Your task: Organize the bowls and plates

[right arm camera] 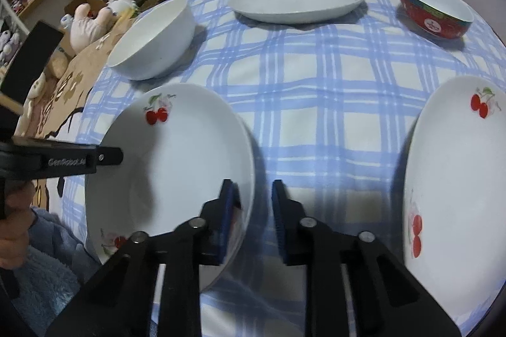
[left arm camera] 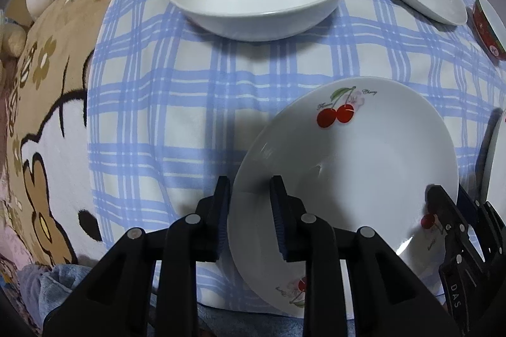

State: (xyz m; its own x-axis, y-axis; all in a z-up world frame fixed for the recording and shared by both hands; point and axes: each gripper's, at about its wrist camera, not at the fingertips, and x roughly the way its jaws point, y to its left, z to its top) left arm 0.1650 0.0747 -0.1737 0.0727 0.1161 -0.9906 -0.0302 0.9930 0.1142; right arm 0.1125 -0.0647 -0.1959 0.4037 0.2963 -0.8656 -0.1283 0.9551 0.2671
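Both claws straddle opposite edges of the near cherry plate (left arm camera: 363, 163) on the checked cloth (left arm camera: 164, 102): the left gripper (left arm camera: 249, 216) pinches its left rim, the right gripper (right arm camera: 253, 220) its right rim, narrowed, contact unclear.

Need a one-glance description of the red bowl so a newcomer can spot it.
Start from the blue checked cloth covering the table. Go to its far right corner, past the far cherry plate. The red bowl sits there alone: it is the only coloured dish, red outside with a teal rim band; the other bowl is plain white.
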